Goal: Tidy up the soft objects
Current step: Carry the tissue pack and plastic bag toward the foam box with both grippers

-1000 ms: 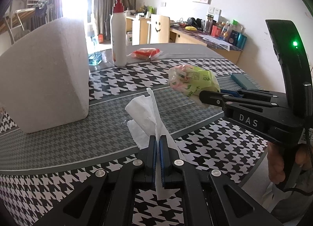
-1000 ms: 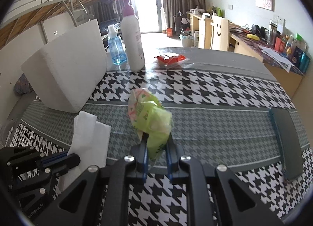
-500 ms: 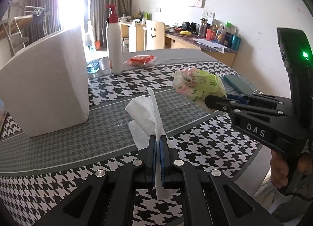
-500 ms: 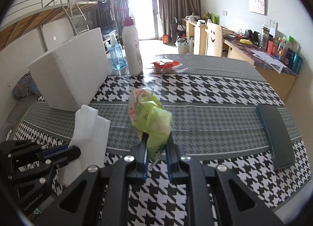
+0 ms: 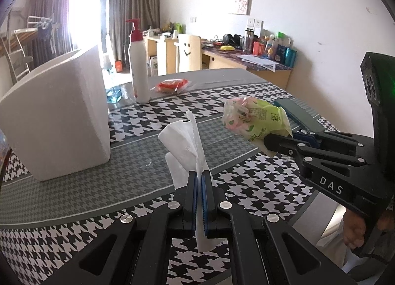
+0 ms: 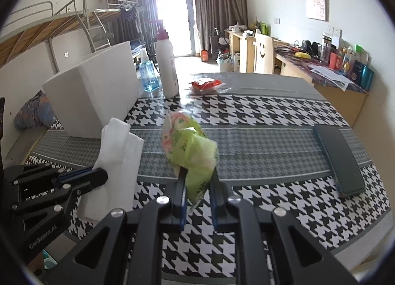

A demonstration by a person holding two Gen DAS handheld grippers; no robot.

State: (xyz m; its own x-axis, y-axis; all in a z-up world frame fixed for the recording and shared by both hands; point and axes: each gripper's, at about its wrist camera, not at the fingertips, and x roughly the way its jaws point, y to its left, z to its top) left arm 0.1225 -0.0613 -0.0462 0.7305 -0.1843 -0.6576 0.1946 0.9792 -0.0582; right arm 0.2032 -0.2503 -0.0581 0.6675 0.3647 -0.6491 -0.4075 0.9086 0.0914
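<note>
Both tools angled down: L tool (image 5: 199, 173) clamped tight, R tool (image 6: 197, 173) pinched.

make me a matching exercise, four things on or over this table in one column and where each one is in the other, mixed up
Things:
1. white tissue
2. green packet
3. pump bottle
4. dark flat case

Places:
A. standing upright beside the white foam box
B. clamped in the right gripper
C. lying flat on the houndstooth tablecloth
D. clamped in the left gripper

Pairs: 1-D, 2-B, 3-A, 4-C
</note>
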